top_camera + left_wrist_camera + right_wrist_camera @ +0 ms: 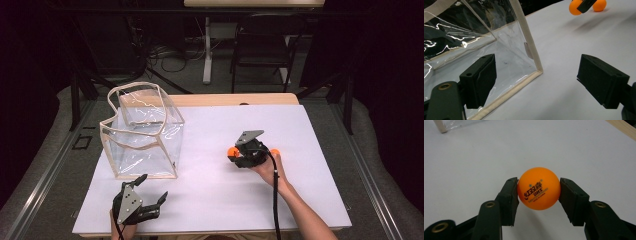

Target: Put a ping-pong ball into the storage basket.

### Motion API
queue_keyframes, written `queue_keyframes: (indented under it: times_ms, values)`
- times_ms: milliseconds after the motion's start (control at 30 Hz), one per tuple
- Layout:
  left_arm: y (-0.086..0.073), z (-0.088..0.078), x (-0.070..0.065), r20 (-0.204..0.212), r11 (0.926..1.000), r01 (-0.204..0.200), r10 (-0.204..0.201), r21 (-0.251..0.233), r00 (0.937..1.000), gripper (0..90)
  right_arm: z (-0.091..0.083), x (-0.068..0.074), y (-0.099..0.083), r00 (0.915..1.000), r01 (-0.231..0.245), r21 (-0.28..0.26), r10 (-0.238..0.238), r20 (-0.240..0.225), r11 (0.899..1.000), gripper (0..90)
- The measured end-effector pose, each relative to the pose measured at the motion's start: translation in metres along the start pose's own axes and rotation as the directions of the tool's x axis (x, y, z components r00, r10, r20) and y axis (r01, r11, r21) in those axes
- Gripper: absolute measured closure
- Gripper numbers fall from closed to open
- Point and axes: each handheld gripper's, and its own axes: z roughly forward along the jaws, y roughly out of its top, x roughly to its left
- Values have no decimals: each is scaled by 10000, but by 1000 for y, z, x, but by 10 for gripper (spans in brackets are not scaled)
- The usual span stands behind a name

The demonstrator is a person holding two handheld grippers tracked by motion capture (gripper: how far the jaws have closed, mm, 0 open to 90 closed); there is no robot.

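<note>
Right gripper (pixel 539 192) between bag (pixel 142 131) and second ball (pixel 274 152)

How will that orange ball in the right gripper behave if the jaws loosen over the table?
The orange ball is round and smooth, so it would probably roll on the flat white table. It looks like a hollow table tennis ball, likely very light and bouncy. The right gripper touches it only at two small side patches, so it may slip out easily.
</note>
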Motion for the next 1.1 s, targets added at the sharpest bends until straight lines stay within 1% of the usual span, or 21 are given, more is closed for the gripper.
queue_keyframes:
  times_ms: [367, 1100]
  values:
    - [0, 0, 0, -12, 10000, 3, -3, -5, 10000, 156, -1, 4, 6, 9999, 118, 101, -118, -42, 9999, 503]
    - [0, 0, 0, -9, 10000, 9, -9, -25, 10000, 156, -1, 9, 20, 9993, 350, 225, -348, -95, 9991, 503]
